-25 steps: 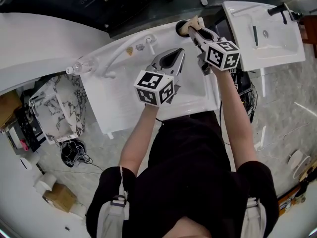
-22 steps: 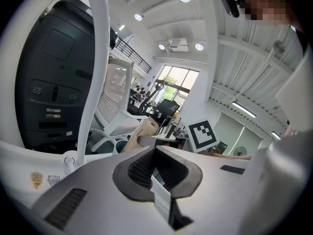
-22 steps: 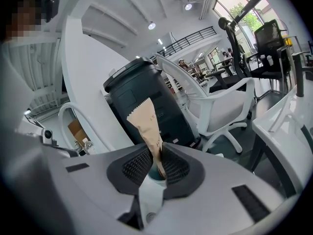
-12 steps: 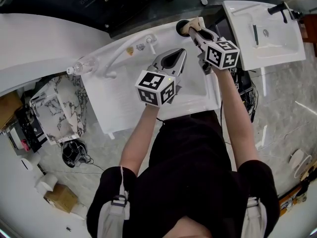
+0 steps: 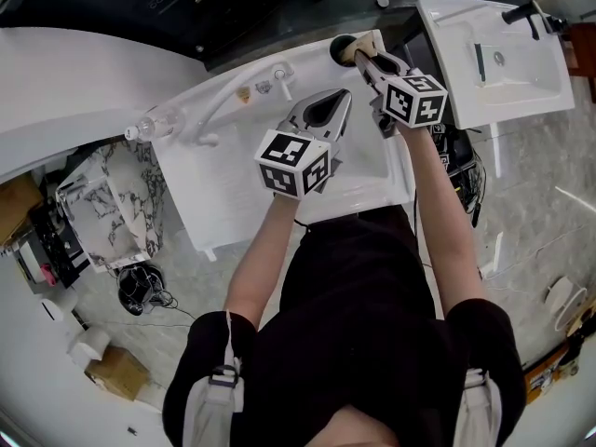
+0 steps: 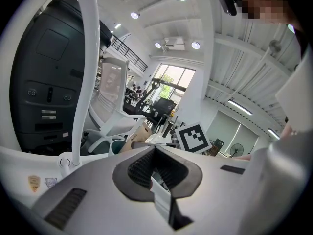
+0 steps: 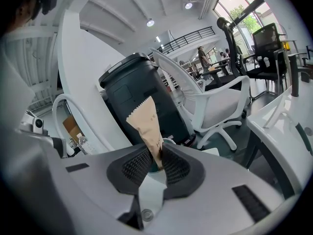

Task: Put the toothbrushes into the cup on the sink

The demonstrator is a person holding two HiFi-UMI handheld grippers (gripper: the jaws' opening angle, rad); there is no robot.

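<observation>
A dark cup (image 5: 341,47) stands on the back right corner of the white sink (image 5: 209,194). My right gripper (image 5: 363,60) is shut on a toothbrush in a tan paper wrapper (image 5: 367,43), right beside the cup. In the right gripper view the wrapper (image 7: 146,124) stands upright between the pads (image 7: 137,166), with the cup rim (image 7: 169,141) just behind. My left gripper (image 5: 339,99) hovers over the basin, shut with nothing in it. From the left gripper view, the cup (image 6: 116,146), the wrapper (image 6: 140,133) and the right gripper's marker cube (image 6: 194,137) lie beyond the shut left gripper (image 6: 154,152).
A curved white faucet (image 5: 277,78) rises at the sink's back; it fills the left gripper view's left side as faucet (image 6: 86,67). A plastic bottle (image 5: 155,123) lies at the sink's left. A second sink (image 5: 494,73) is at right. A dark bin (image 7: 139,89) and white chair (image 7: 215,106) stand behind.
</observation>
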